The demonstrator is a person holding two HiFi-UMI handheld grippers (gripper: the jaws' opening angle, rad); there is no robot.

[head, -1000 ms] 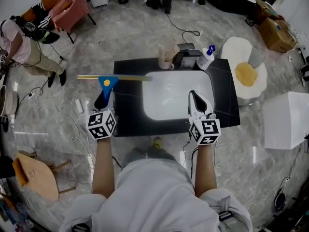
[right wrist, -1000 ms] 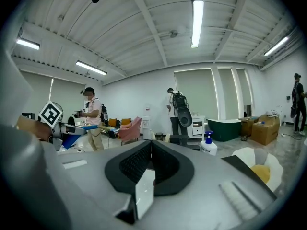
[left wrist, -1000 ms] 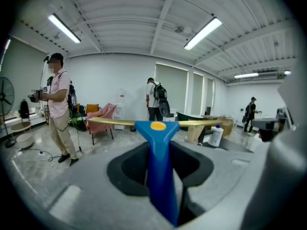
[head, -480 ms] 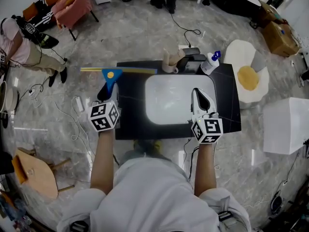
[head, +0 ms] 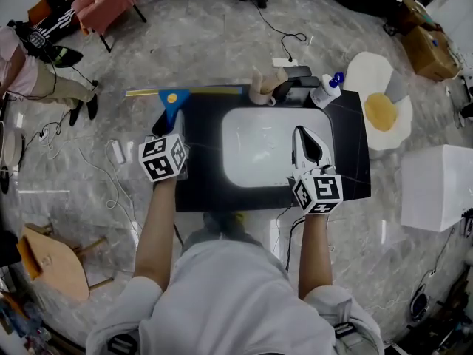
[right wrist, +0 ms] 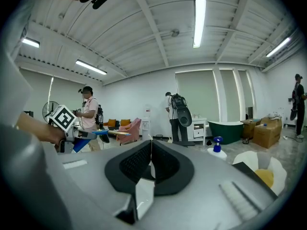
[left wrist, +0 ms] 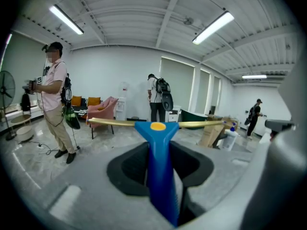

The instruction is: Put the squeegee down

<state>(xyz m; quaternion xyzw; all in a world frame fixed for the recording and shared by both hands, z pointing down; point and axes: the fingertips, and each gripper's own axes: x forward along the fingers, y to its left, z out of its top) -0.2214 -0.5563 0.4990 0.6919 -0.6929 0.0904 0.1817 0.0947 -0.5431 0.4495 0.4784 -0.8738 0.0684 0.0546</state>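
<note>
Right now I'm on the carry-and-lower step: my left gripper (head: 164, 128) has its jaws partly spread and clamped on the blue handle of the squeegee (head: 174, 97). The blade lies crosswise at the black table's (head: 347, 161) ten o'clock corner. My right gripper (head: 304, 137), at three o'clock, is closed and empty. Next, I judge, lower flat, then release.

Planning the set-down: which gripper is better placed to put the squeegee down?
Left. The left gripper clamps the squeegee by its blue handle, at the table's left edge. The right gripper is shut and empty, over the right side.
</note>
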